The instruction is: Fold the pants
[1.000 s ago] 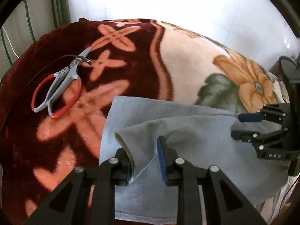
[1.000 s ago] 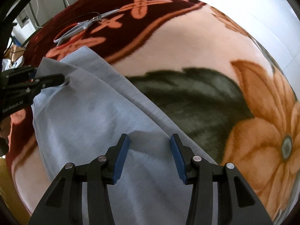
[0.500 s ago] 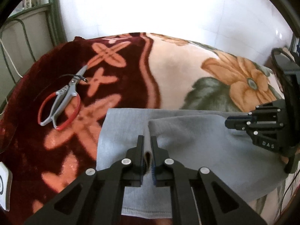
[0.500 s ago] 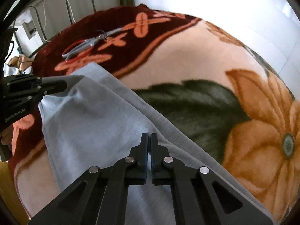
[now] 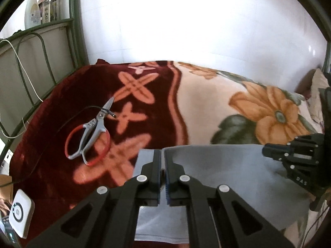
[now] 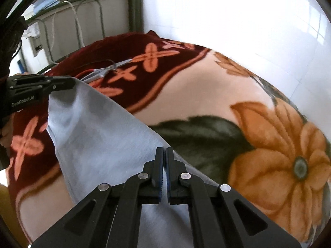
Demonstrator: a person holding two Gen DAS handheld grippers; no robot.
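The light grey pants point(image 5: 223, 171) hang stretched between both grippers above a flowered blanket point(image 5: 202, 107). My left gripper point(image 5: 162, 155) is shut on the pants' top edge at its left end; a fold of cloth shows between the pads. In the left wrist view my right gripper point(image 5: 266, 150) is at the right, pinching the same edge. In the right wrist view my right gripper point(image 6: 164, 153) is shut on the pants point(image 6: 99, 136), and the left gripper point(image 6: 71, 83) holds the far corner at upper left.
Scissors with red-lined handles point(image 5: 91, 136) and a thin black cable point(image 5: 51, 136) lie on the dark red part of the blanket, left of the pants. A white device point(image 5: 20, 212) sits at the lower left. A metal bed rail point(image 5: 37, 41) and a white wall stand behind.
Both grippers closed on the pants' edge, then rose, lifting the cloth off the blanket and pulling it taut between them.
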